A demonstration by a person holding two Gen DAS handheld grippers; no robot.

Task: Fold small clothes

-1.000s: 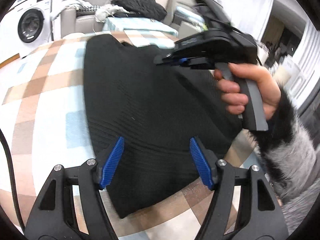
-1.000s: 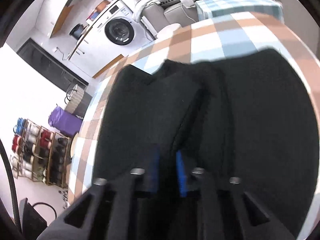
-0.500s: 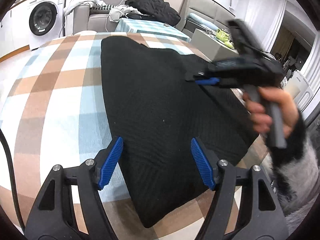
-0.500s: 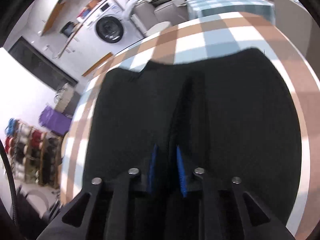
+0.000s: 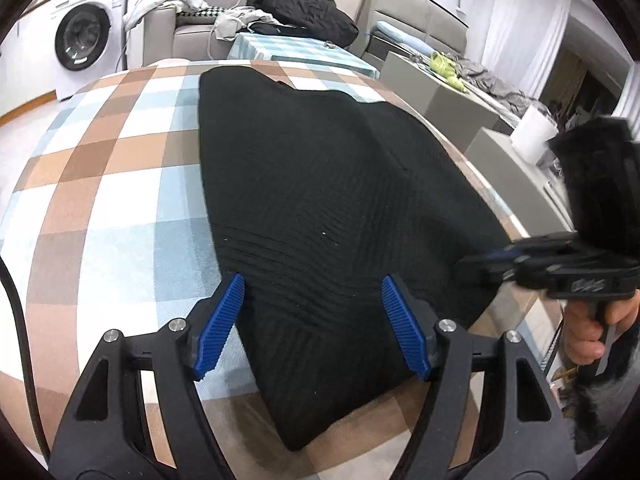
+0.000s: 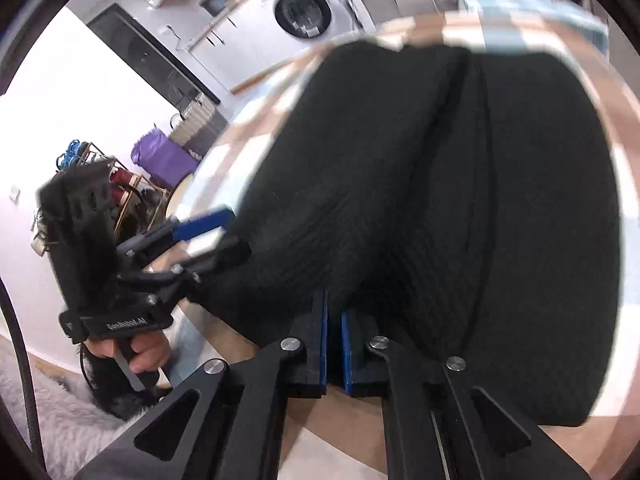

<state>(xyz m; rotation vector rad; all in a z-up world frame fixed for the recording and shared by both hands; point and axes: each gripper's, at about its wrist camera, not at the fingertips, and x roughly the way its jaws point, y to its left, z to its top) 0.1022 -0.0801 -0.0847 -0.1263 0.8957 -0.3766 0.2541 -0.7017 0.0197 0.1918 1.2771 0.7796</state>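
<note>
A black ribbed knit garment (image 5: 320,180) lies folded lengthwise on the checked tablecloth (image 5: 120,180), a long crease running down its middle (image 6: 460,140). My left gripper (image 5: 312,320) stands open, its blue pads (image 5: 220,316) on either side of the garment's near left corner without pressing it; it also shows in the right wrist view (image 6: 224,236). My right gripper (image 6: 334,308) has its jaws closing to a thin slit, tips at the garment's near right edge (image 5: 472,266). Motion blur hides whether cloth is pinched between them.
A washing machine (image 5: 84,40) and a sofa with a black heap of clothes (image 5: 308,8) stand beyond the table. Grey boxes (image 5: 440,92) sit close past the table's right edge. A shoe rack (image 6: 120,176) and a purple bag (image 6: 160,156) are on the floor.
My right gripper has swung from above the garment's middle back to its near right edge, and the raised fold it held now lies flat. The left gripper has stayed put.
</note>
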